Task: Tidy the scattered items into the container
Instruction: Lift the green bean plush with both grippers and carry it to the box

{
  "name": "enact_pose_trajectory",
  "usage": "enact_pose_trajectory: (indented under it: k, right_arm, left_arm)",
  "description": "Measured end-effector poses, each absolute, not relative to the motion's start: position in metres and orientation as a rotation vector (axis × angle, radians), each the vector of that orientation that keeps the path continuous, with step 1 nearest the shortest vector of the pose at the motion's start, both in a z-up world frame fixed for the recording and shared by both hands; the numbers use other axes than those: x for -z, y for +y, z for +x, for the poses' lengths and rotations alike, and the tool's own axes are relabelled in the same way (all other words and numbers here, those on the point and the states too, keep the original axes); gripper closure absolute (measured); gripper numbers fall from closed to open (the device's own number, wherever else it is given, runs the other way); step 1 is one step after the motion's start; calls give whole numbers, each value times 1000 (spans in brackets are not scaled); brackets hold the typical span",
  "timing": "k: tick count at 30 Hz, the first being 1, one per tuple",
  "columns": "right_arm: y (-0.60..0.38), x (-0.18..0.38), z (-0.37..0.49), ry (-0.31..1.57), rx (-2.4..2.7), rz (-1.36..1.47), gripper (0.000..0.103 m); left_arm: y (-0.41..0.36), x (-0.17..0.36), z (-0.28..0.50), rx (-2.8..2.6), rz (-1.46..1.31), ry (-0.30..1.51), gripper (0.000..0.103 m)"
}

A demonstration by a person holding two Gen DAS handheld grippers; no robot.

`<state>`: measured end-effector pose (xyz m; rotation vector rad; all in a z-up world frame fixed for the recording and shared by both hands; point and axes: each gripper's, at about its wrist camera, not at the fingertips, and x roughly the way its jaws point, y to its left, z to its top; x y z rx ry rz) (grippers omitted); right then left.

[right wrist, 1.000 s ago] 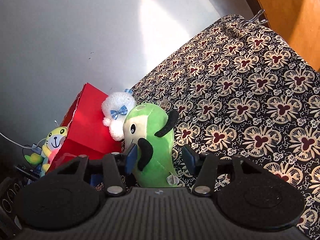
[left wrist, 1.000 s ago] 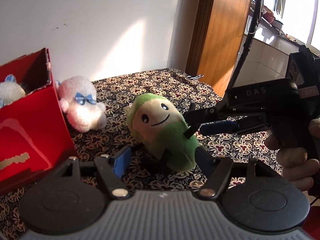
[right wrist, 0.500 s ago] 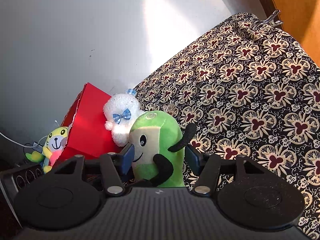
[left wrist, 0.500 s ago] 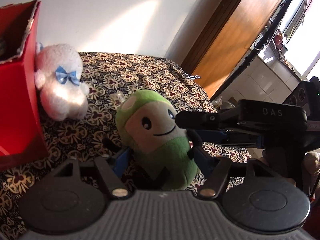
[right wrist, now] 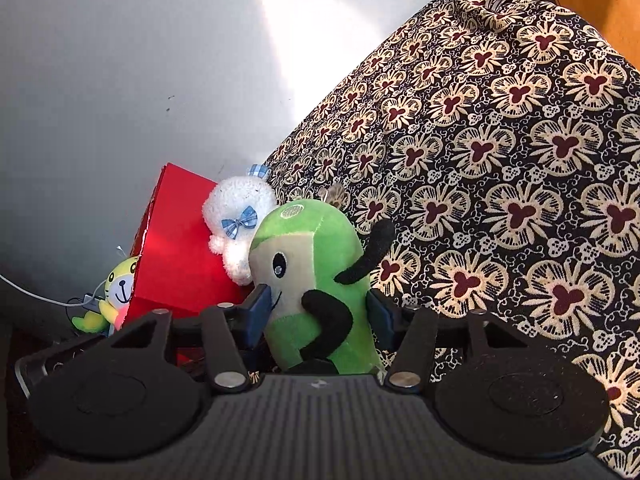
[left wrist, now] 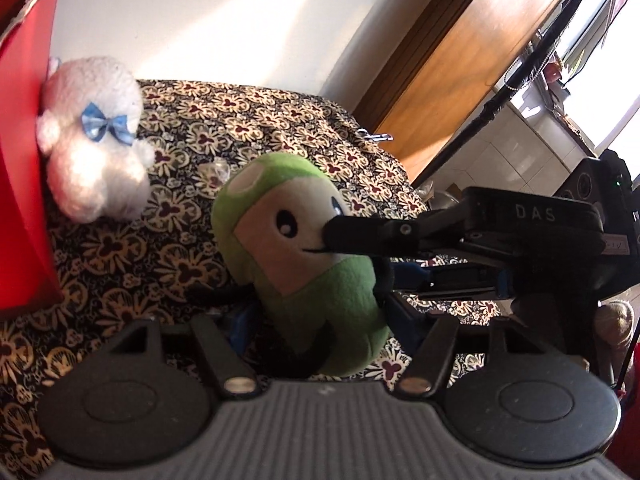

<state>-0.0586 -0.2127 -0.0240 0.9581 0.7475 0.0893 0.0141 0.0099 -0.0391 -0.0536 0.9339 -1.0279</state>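
Note:
A green plush toy with a cream face and black arms stands on the patterned table. It sits between the fingers of both grippers. My left gripper has its blue pads close on either side of the toy's lower body, and its jaws are closing. My right gripper comes in from the right in the left wrist view, with one finger across the toy's face. Its pads press on the toy's sides, and its jaws are closing. The red box stands at the left.
A white plush with a blue bow leans against the red box. A yellow plush lies beyond the box near a cable. The flowered tablecloth stretches right. A wooden door and a hand show at the right.
Both grippers have moved in on the green toy, which now sits deeper between their fingers. The left view has rolled and swung right, so the red box has slid to the frame's left edge.

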Motion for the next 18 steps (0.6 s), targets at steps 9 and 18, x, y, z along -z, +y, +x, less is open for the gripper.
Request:
enact_pose_trajectory:
  k: [9,18]
  right_arm:
    - [-195,-26,-78,637,-195,886,53]
    - [-149,-97,-32,489,-388,755,53]
  left_arm:
    - [33,-11,-23,1034,59,736,38]
    - [92,-89,-21,909,70,503,37]
